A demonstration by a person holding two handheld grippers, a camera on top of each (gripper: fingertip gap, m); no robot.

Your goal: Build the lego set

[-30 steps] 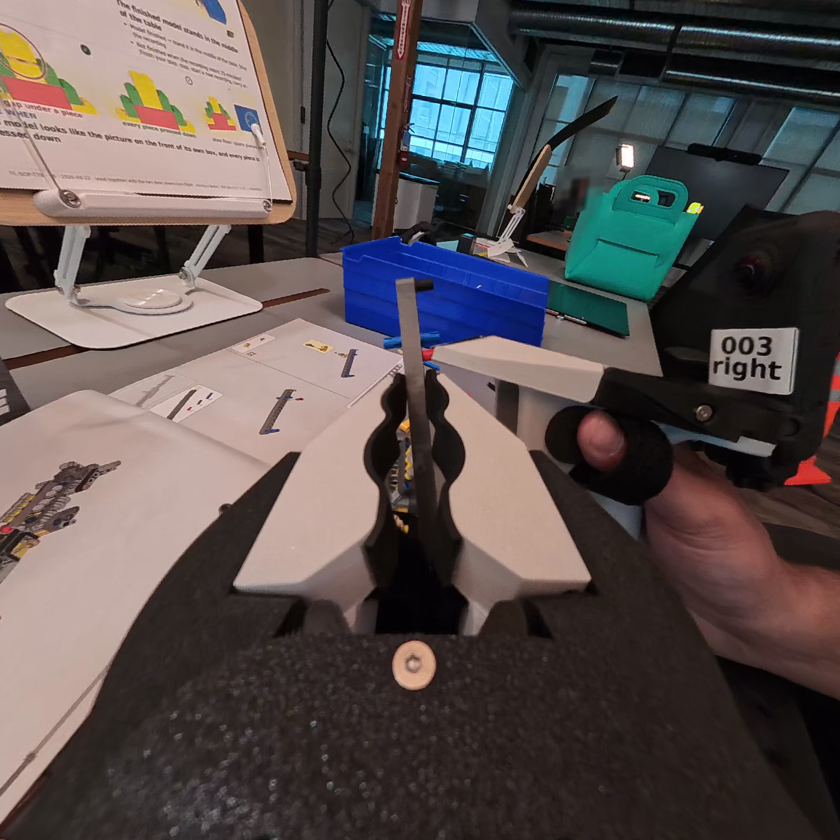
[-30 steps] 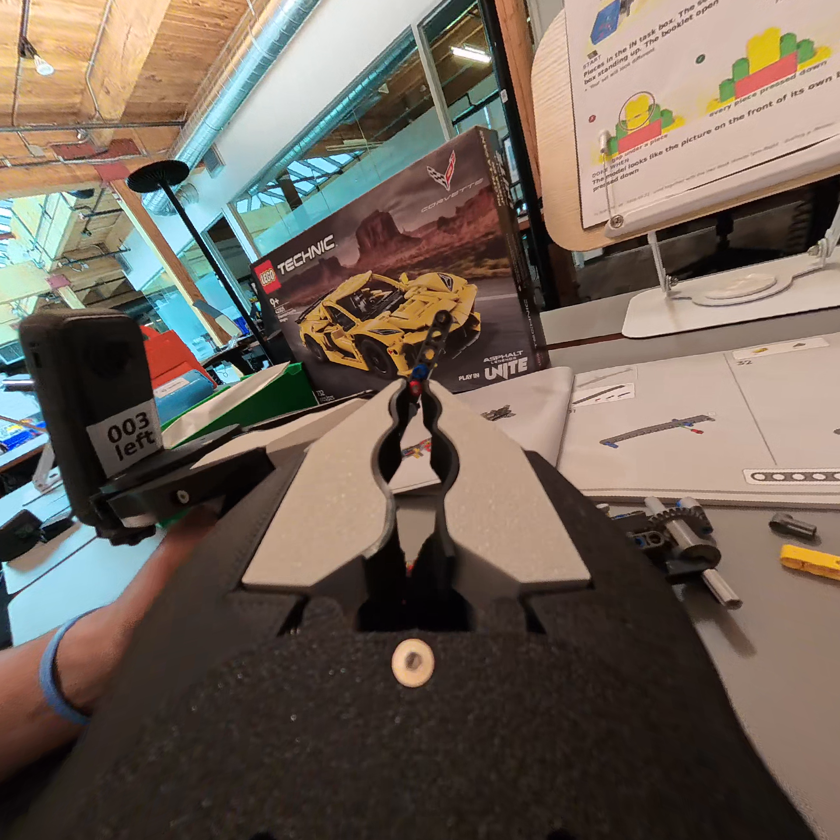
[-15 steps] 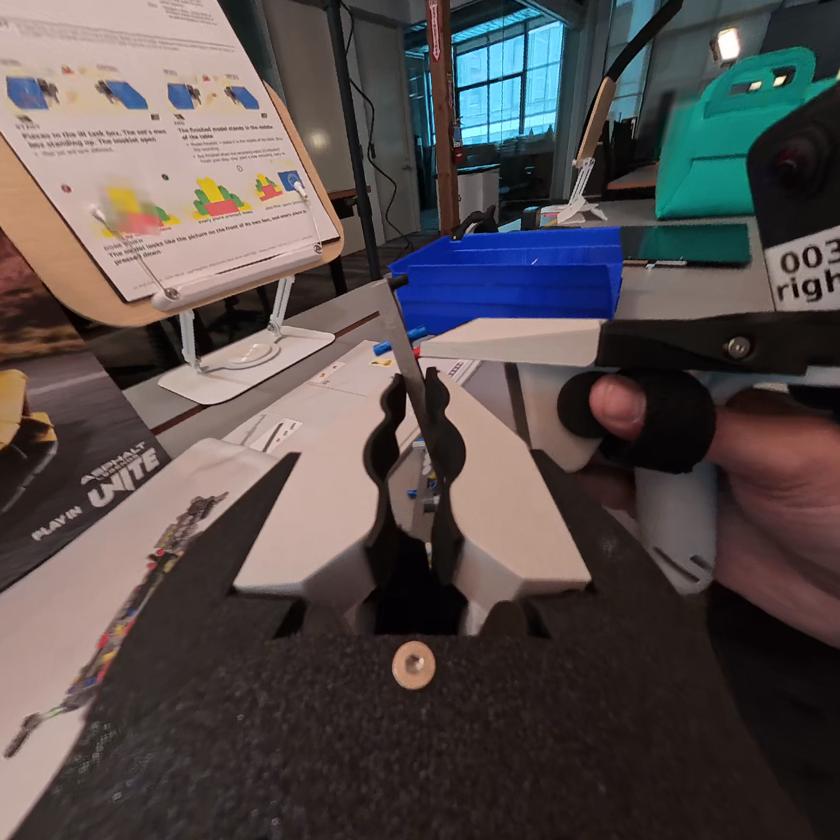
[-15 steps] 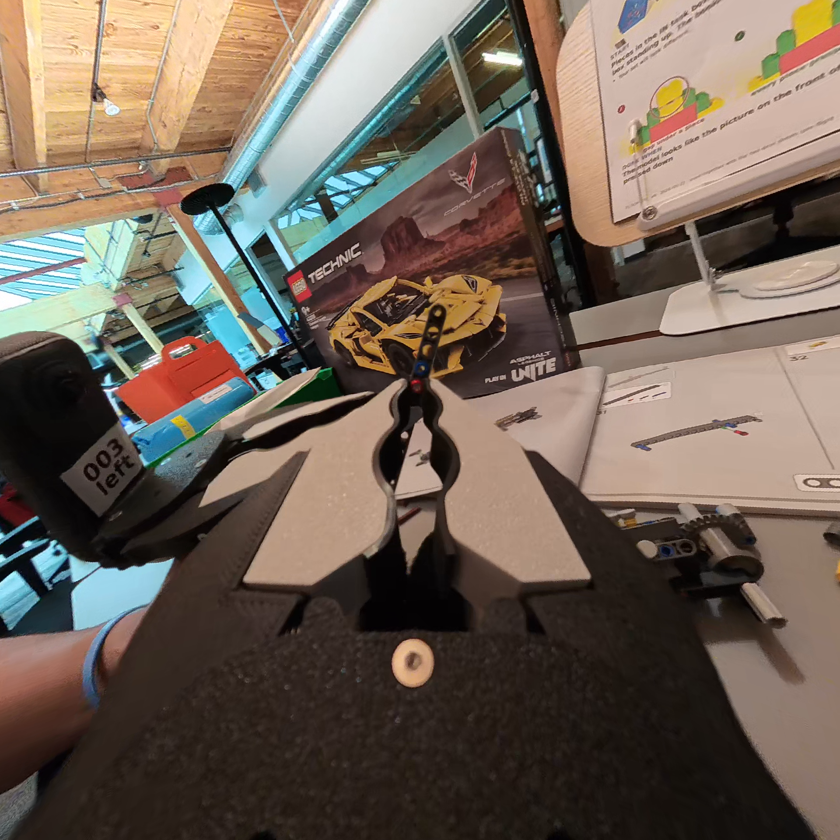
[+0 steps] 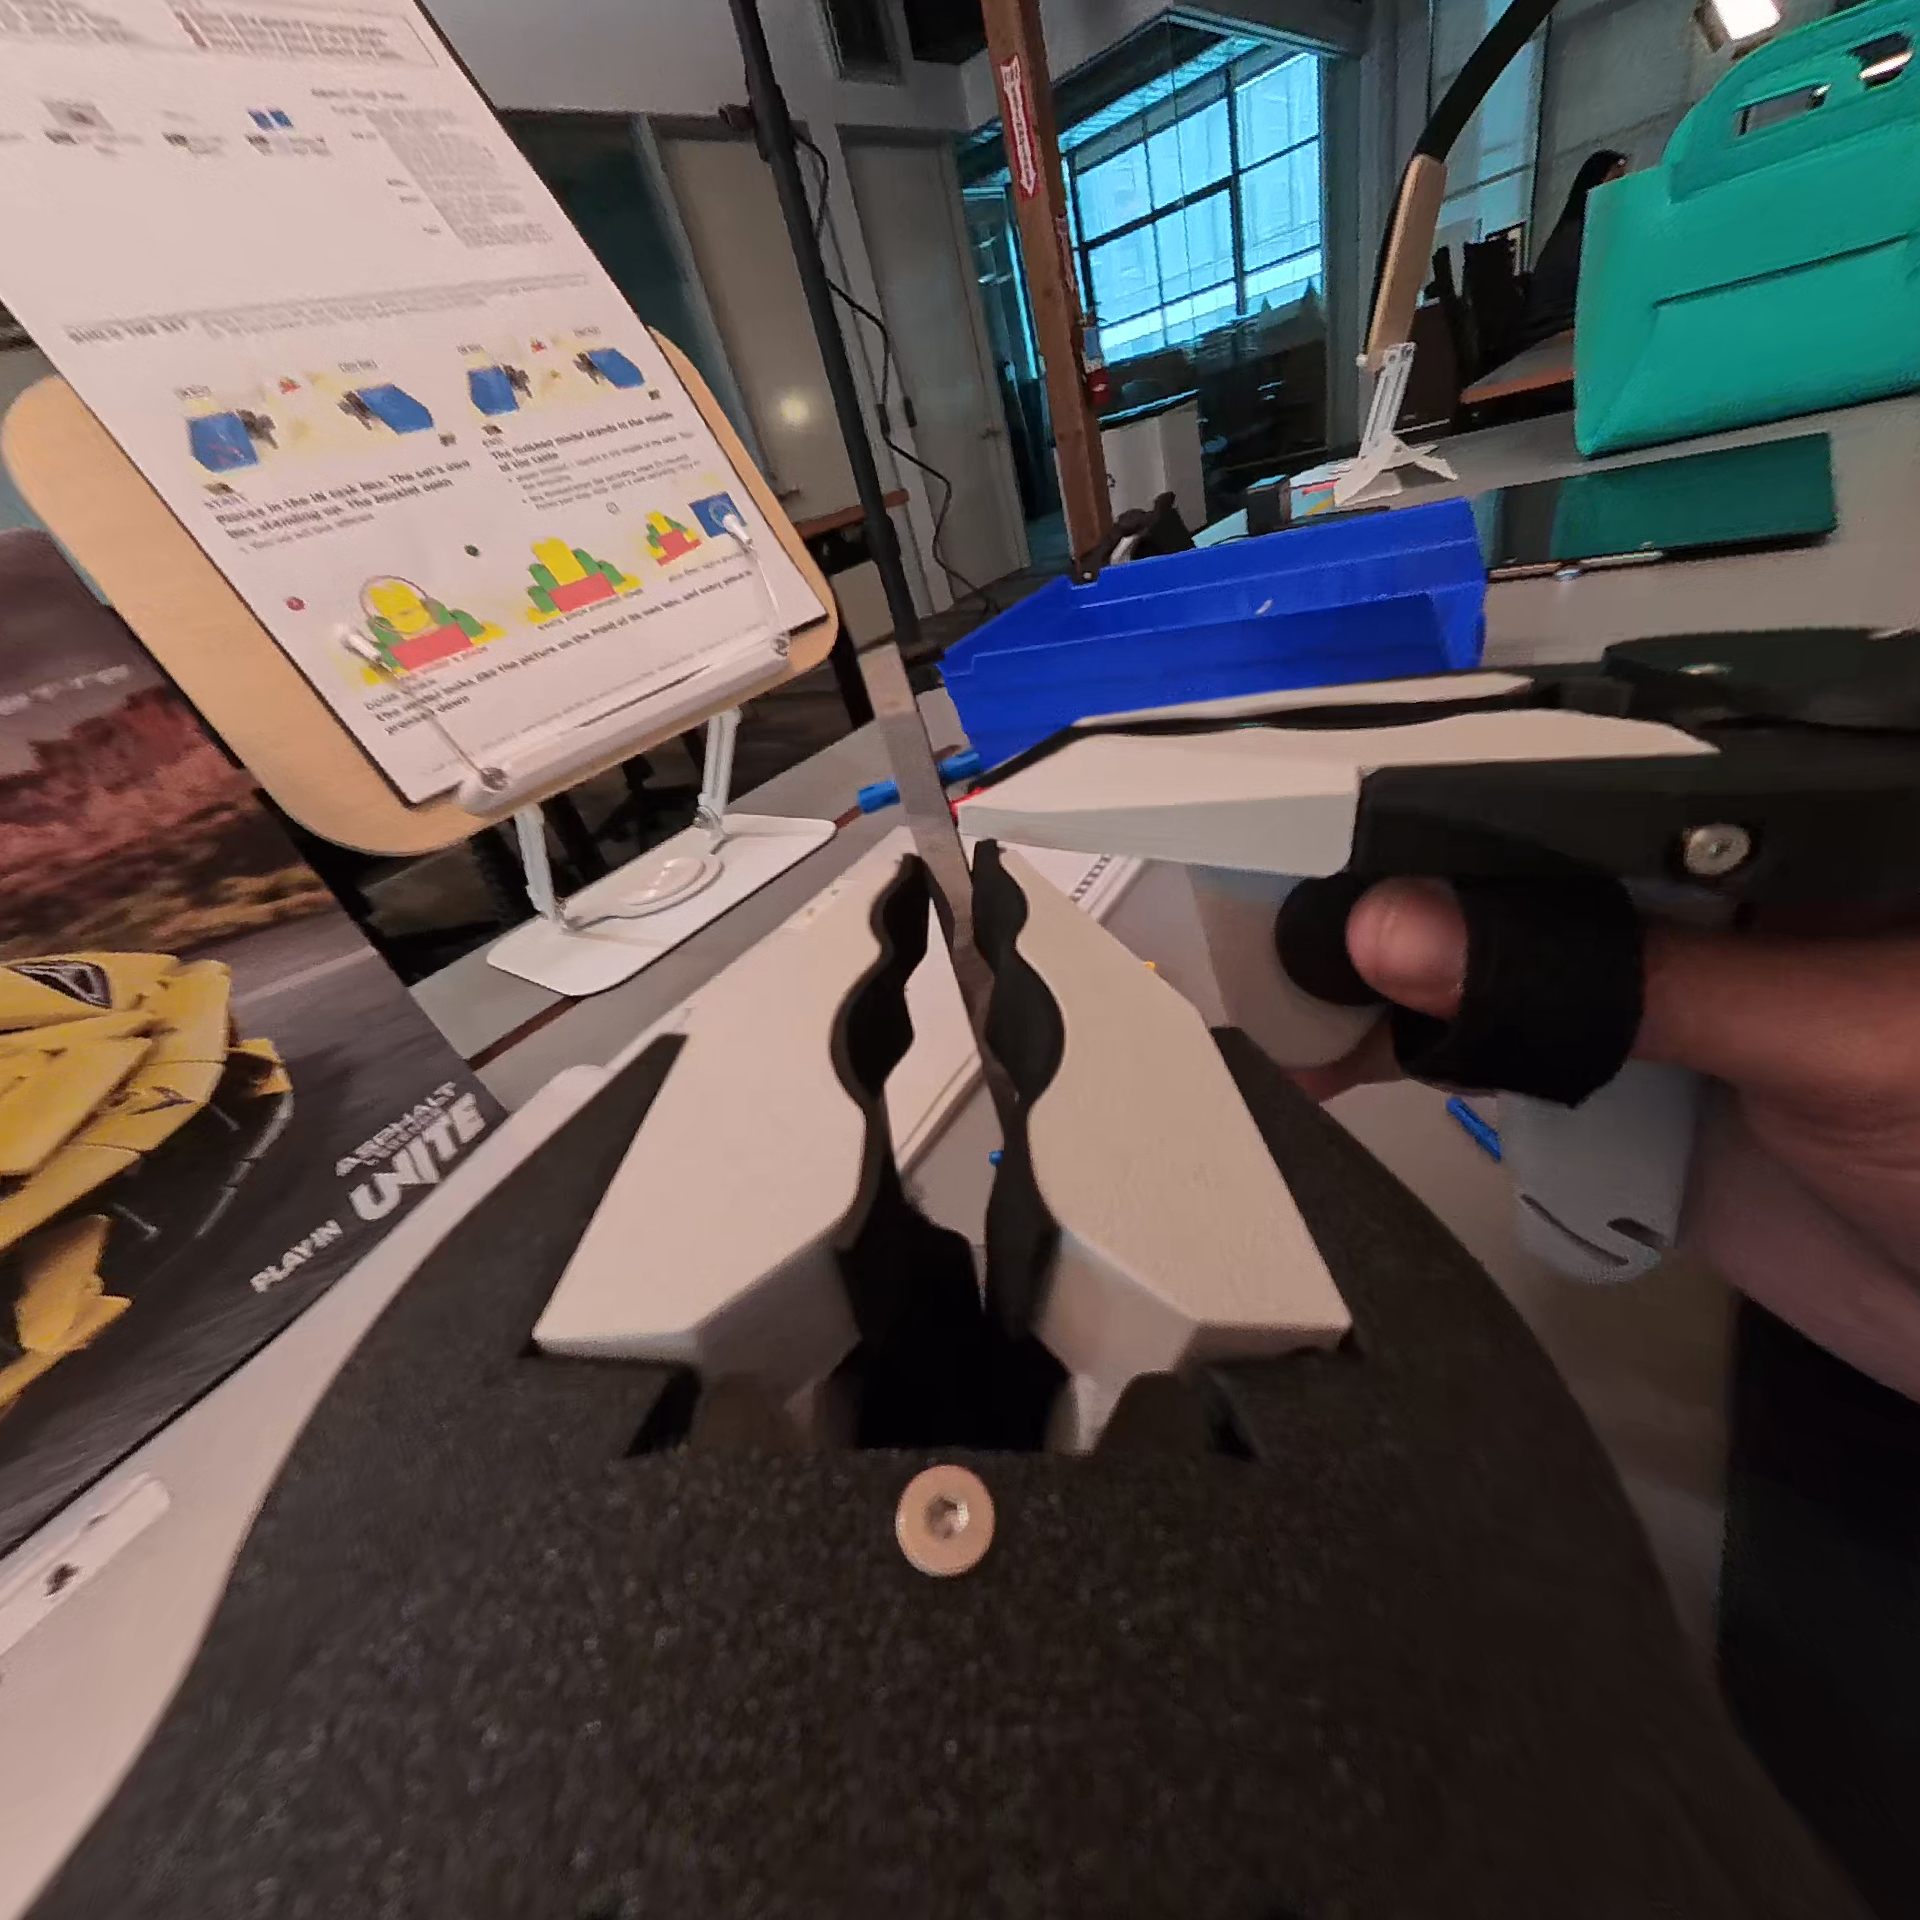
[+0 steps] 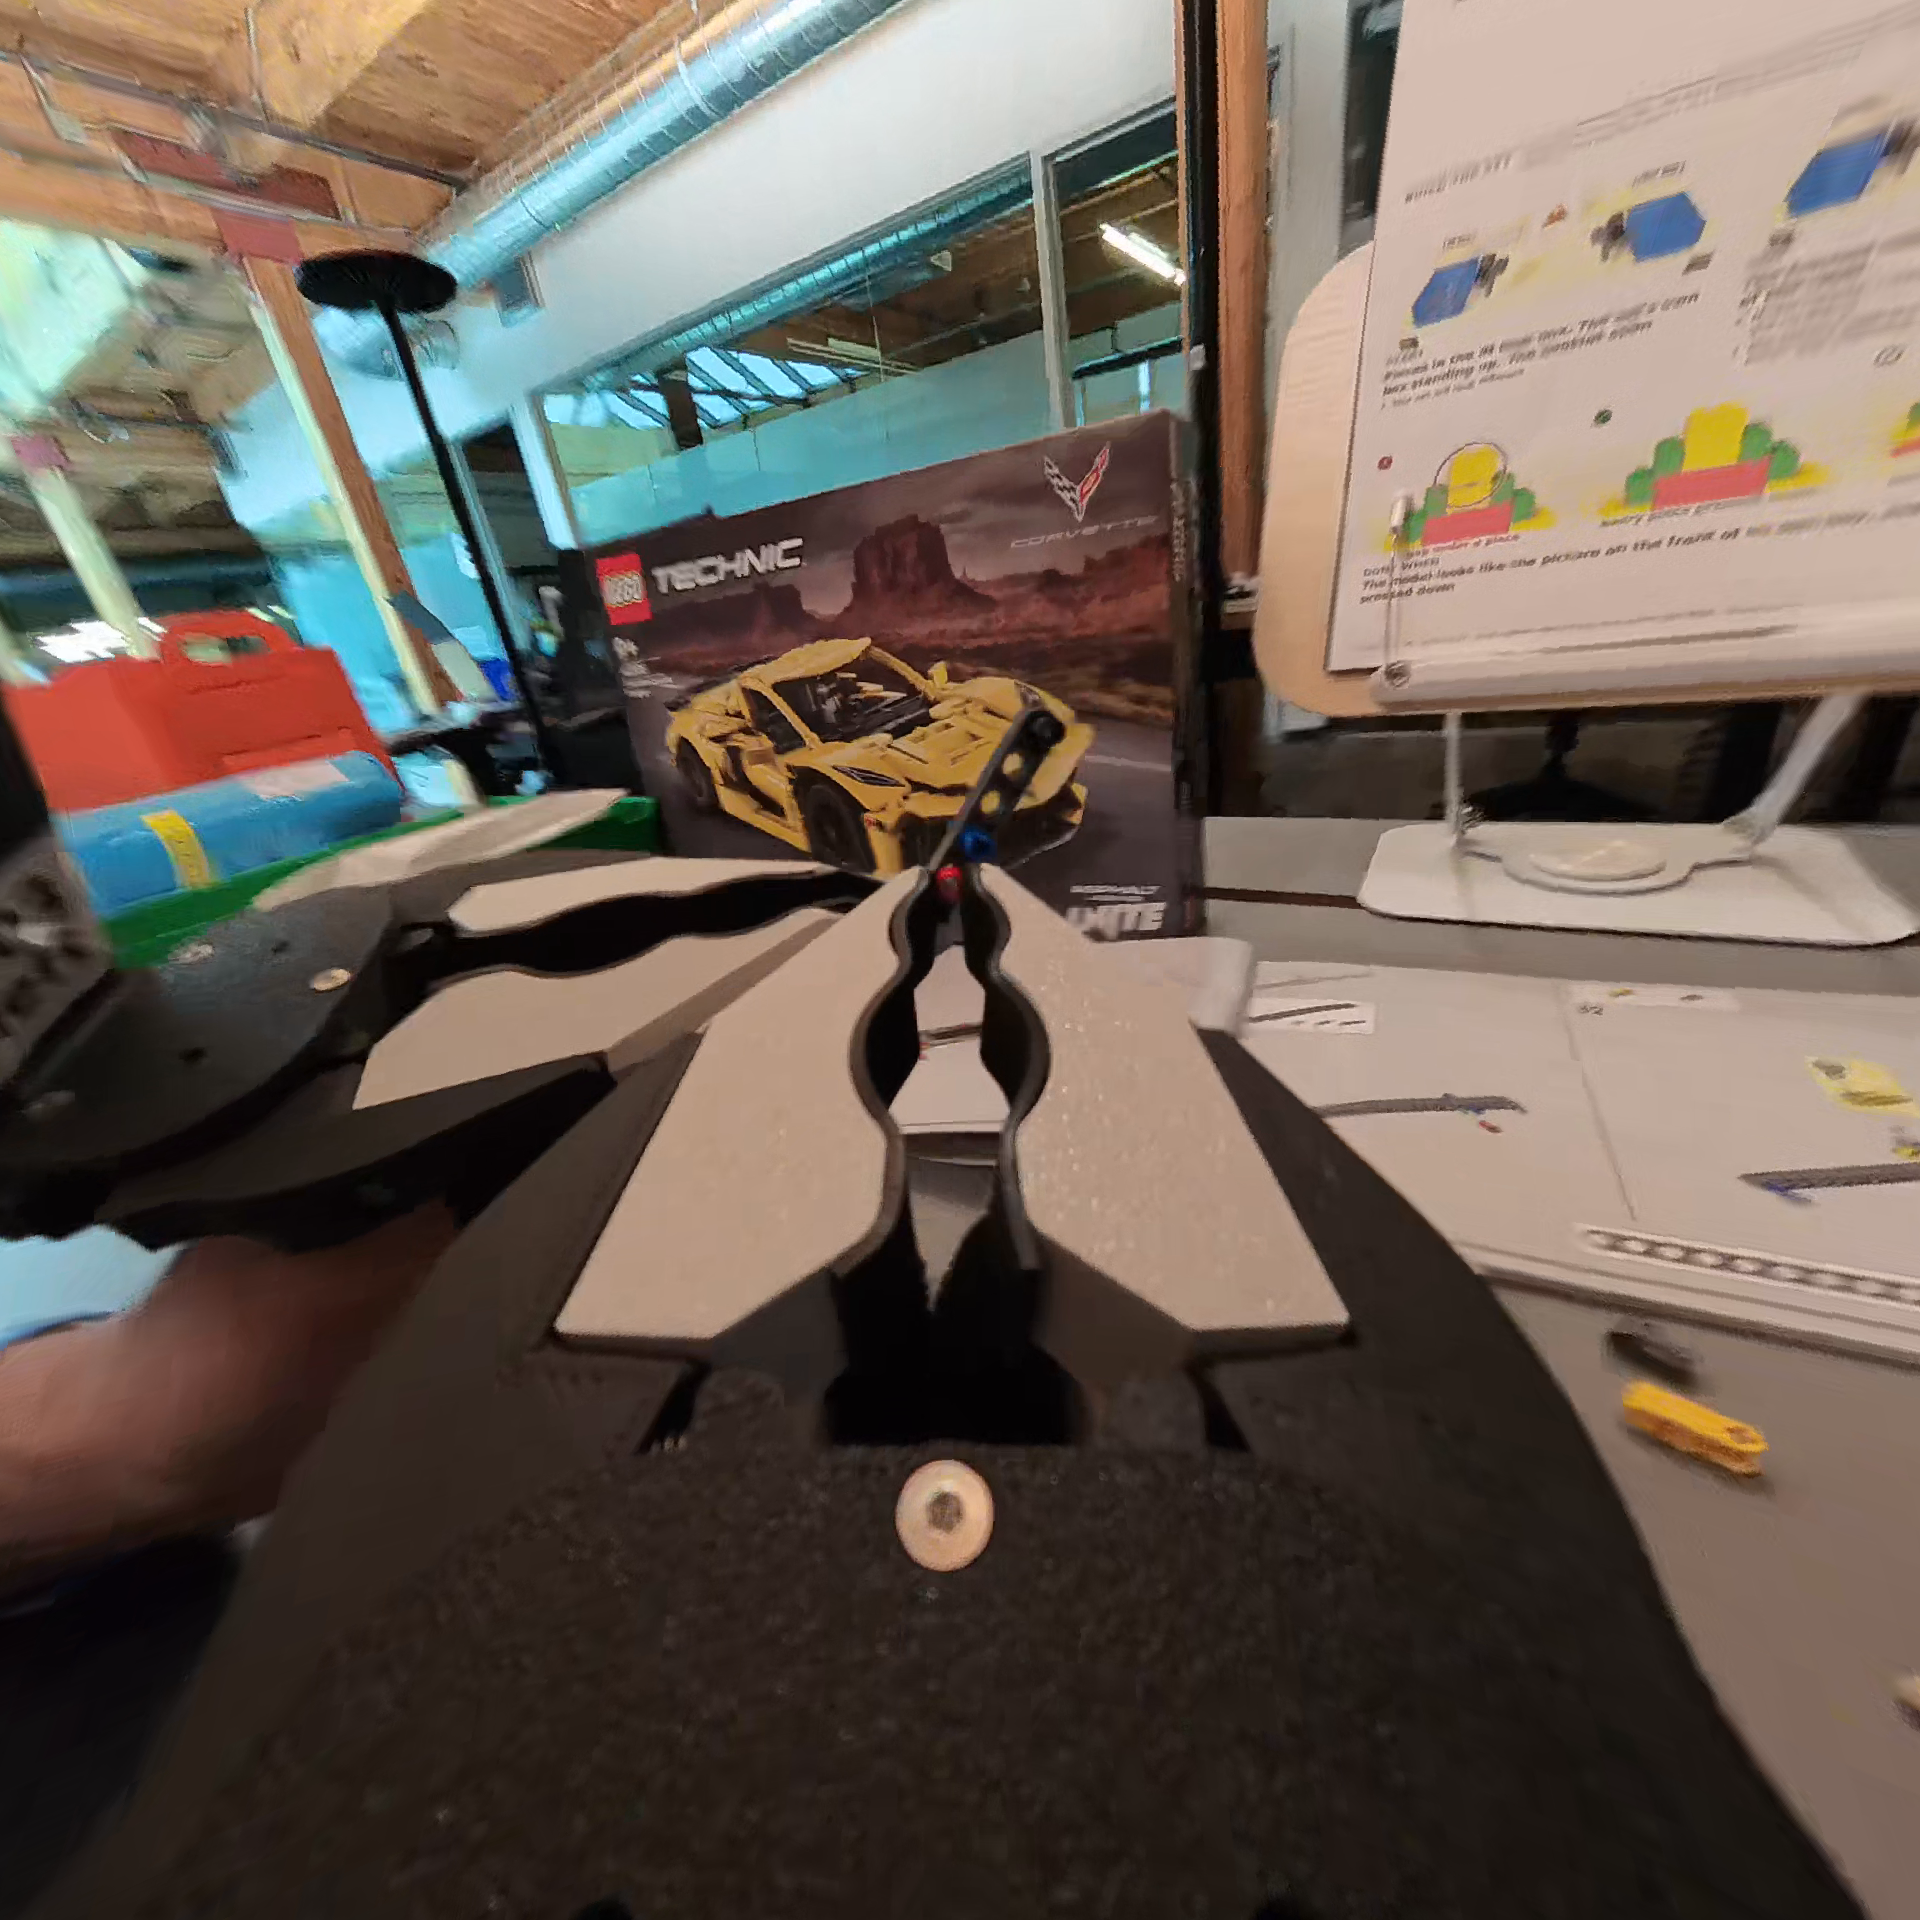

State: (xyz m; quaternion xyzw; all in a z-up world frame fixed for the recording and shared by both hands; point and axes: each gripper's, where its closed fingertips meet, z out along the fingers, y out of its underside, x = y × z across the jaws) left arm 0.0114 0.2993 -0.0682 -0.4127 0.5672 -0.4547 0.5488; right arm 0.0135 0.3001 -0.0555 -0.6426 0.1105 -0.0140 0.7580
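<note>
Grey along the surface [image 6: 1662, 1538], carrying everything below. On it, standing upright at the back, the lego box [image 6: 935, 644], whole only in the right wrist view and cut to a corner in the left. Beside the box, a tilted sheet stand [image 5: 416, 416]. Only in the left wrist view: a blue bin [image 5: 1247, 634] farther back. Only in the right wrist view: the open instruction booklet [image 6: 1507, 1091], lying flat.

Above the surface, meeting tip to tip, the left hand-held gripper [image 5: 951, 873], fingers slightly apart, and the right hand-held gripper [image 6: 948, 883], clamped at its tips on the long dark beam [image 6: 1003, 774]. Seen edge-on from the left, leaning against one pad only; seen from the right, rising past the tips, with a red and a blue pin low on it. Smallest, a loose yellow piece [image 6: 1694, 1439] near the booklet.
</note>
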